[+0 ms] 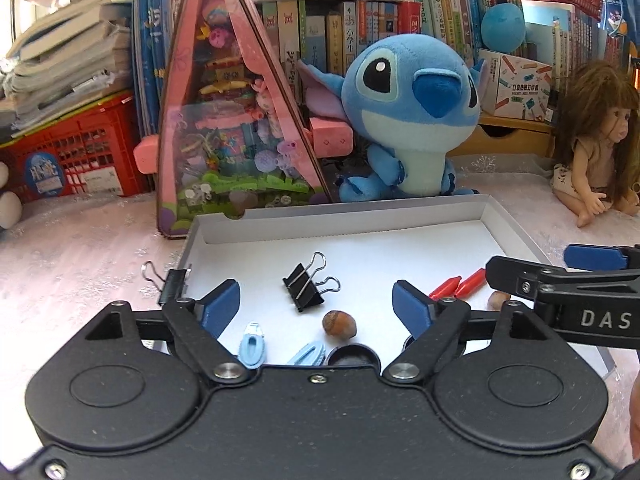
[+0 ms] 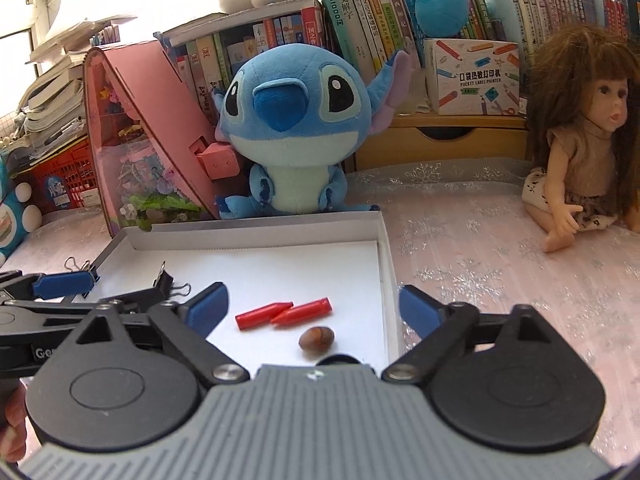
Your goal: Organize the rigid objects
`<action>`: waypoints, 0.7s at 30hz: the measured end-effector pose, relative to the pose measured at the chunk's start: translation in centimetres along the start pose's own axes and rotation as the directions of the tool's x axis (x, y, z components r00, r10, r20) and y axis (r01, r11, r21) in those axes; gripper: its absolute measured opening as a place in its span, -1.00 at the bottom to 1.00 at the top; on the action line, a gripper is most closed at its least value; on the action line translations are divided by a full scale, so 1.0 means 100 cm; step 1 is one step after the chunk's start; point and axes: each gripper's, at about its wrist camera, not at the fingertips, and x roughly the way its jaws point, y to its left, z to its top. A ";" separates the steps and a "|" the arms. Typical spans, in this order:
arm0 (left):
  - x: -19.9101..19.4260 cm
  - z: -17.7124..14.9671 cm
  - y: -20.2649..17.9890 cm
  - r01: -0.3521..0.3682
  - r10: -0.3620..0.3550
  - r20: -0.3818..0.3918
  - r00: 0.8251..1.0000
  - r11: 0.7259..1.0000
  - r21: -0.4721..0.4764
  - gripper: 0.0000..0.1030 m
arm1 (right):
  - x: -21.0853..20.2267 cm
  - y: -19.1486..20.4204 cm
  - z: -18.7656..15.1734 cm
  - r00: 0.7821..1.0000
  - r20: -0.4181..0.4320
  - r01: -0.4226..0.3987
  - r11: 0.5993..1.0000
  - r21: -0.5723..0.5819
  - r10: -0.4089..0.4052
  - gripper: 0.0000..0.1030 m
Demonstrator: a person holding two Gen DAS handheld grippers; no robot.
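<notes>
Tablecloth (image 2: pixel 500 264) pink, snowflake-patterned; bookshelf (image 2: pixel 380 20) behind white tray (image 2: pixel 256 236).

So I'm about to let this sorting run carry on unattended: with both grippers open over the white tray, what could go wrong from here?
The hazelnut lies loose in the white tray, close to the left gripper; being round, it may roll if nudged. The two red crayon pieces touch each other, so the right gripper might catch both. One binder clip sits at the tray's left rim and could be knocked further off.
</notes>
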 end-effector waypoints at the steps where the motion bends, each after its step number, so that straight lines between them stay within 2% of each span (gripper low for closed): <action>1: -0.004 -0.001 0.000 -0.001 0.001 0.003 1.000 1.000 0.002 0.62 | -0.003 0.000 -0.001 1.000 0.006 -0.001 1.000 -0.004 0.001 0.99; 11: -0.034 -0.009 0.004 0.006 -0.006 0.026 1.000 1.000 0.006 0.66 | -0.027 0.007 -0.009 1.000 0.005 0.005 1.000 -0.027 -0.005 1.00; 21: -0.057 -0.019 0.010 0.016 -0.015 0.032 0.999 1.000 -0.006 0.66 | -0.050 0.015 -0.018 0.999 0.043 0.010 0.998 -0.066 -0.008 1.00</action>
